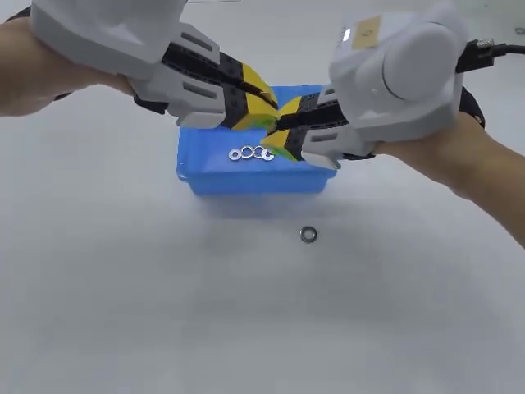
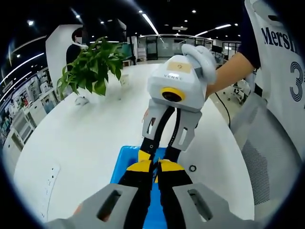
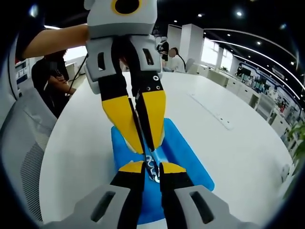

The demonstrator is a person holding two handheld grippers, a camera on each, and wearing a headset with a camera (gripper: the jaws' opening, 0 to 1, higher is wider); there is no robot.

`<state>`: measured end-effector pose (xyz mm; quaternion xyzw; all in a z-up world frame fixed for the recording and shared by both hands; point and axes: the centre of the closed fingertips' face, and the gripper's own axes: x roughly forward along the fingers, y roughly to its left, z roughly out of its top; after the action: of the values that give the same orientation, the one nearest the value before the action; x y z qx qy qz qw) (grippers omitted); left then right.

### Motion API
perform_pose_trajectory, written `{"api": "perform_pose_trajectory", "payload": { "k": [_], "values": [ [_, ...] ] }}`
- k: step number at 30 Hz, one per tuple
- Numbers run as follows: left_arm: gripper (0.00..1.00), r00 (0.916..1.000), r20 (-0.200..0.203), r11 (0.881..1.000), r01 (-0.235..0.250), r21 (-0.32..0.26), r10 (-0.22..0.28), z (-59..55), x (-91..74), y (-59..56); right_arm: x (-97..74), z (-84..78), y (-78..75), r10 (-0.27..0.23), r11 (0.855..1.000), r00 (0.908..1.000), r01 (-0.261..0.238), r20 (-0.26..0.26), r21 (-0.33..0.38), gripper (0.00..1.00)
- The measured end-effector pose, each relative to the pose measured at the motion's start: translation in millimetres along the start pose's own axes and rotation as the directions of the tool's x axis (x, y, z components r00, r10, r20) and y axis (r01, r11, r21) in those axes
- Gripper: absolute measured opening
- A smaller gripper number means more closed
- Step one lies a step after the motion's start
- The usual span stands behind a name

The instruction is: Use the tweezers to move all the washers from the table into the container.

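Head view: washer [image 1: 308, 234] on open table [image 1: 164, 312] before container [image 1: 254, 182]. Right gripper view: left gripper [image 3: 147, 149] clenches tweezers [image 3: 138, 124]; right gripper's [image 3: 152, 169] grip unclear.

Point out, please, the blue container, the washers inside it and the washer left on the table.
blue container [image 1: 254, 182]: head view, on its front wall.
washers in the container [image 1: 252, 153]: head view, middle of the row.
washer on the table [image 1: 308, 235]: head view, at its centre.

Blue container [image 1: 246, 182]. Silver washers [image 1: 250, 153]; lone washer [image 1: 308, 235], darker grey-silver. White, unpatterned table [image 1: 123, 287]. Left gripper [image 1: 269, 103] and right gripper [image 1: 277, 138]: pale grey-white shells, black jaws with yellow tips. Green-leaved plant [image 2: 93, 69].
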<state>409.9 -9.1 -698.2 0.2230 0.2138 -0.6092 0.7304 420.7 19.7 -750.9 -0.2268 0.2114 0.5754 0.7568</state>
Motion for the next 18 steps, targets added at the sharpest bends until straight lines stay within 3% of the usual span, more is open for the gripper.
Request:
{"api": "perform_pose_trajectory", "payload": {
  "k": [7, 14, 18],
  "values": [
    [0.07, 0.9998, 0.02, 1.0, -0.005, 0.017, 0.005, 21.2, -13.7, -12.0, -19.3, 16.7, 10.4, 0.007, 0.999, 0.999, -0.005, 0.044, -0.042, 0.13],
    [0.07, 1.0, 0.009, 0.998, 0.001, 0.062, -0.002, 38.0, -19.8, -32.7, -38.5, 24.6, 26.5, 0.018, 0.997, 0.9984, -0.014, 0.053, -0.076, 0.12],
    [0.07, 1.0, 0.006, 0.996, -0.005, 0.086, 0.004, 42.0, -19.6, -39.1, -50.7, 24.8, 33.7, 0.011, 0.996, 0.9989, -0.007, 0.046, -0.092, 0.12]
  ]
}}
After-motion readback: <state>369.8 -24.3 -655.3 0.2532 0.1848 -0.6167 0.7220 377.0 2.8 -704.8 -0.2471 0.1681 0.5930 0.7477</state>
